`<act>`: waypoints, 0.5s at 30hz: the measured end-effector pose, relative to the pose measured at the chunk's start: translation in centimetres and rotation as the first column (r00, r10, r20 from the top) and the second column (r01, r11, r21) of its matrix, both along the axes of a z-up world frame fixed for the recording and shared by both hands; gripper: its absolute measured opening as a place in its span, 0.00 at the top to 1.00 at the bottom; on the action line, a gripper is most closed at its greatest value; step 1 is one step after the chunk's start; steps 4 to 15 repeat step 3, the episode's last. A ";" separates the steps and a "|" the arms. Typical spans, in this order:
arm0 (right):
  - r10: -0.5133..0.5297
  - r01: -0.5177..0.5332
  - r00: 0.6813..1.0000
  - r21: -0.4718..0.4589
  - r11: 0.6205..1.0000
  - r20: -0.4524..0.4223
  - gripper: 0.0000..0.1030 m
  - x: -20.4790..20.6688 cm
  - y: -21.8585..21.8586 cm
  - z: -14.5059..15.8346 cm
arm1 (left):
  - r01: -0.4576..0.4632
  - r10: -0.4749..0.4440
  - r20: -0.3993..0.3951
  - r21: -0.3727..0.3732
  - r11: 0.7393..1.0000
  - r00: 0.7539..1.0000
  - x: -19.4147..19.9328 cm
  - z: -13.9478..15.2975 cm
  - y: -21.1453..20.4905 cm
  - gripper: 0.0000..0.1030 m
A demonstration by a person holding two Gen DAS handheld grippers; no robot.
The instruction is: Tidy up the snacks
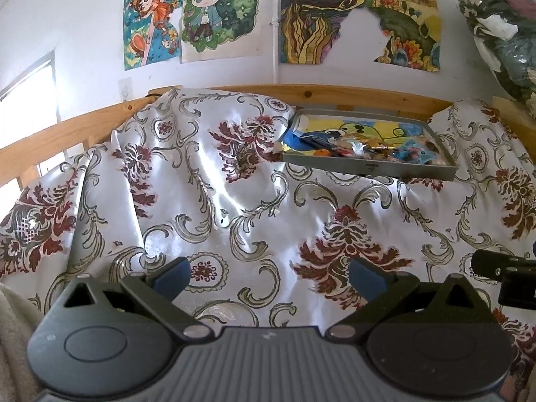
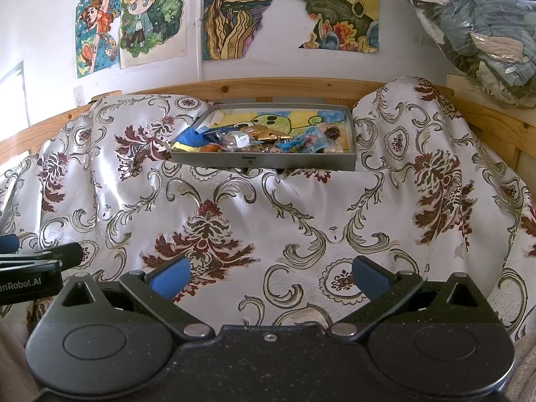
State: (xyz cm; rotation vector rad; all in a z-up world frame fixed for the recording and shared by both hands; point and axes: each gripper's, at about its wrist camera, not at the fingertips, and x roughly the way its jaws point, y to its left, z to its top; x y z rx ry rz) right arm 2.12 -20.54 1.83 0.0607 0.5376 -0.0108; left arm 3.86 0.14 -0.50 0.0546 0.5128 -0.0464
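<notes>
I hold both the left hand-held gripper (image 1: 268, 276) and the right hand-held gripper (image 2: 269, 276) wide and empty. The snacks (image 2: 264, 140) lie in the grey tray (image 2: 261, 161) on the bed, well ahead (light, crinkly, slippery wrappers, I judge); I'd pinch a packet's edge.

We see a tray (image 2: 261, 160) resting on the cloth (image 2: 268, 207) at the far side, and the snacks (image 2: 261, 140) lie heaped inside it along its near wall. Behind the tray runs a wooden rail (image 2: 268, 88), and above that hang drawings (image 2: 291, 10) on the wall. To the upper right sits a bag of clothes (image 2: 475, 33). Our two grippers — left gripper (image 1: 268, 276), right gripper (image 2: 268, 276) — sit side by side over the near cloth, well apart from the tray.
</notes>
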 end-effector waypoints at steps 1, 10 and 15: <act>0.000 0.000 1.000 0.000 1.000 0.000 0.01 0.0 0.0 0.0 | 0.000 0.000 0.001 0.000 1.000 1.000 0.0 0.0 0.0 0.01; 0.000 0.000 1.000 0.000 1.000 0.000 0.01 0.0 0.0 0.0 | -0.001 0.001 0.003 0.002 1.000 1.000 0.0 0.0 0.1 0.01; 0.000 0.000 1.000 0.000 1.000 0.000 0.01 0.0 0.0 0.0 | -0.001 0.001 0.003 0.002 1.000 1.000 0.0 0.0 0.1 0.01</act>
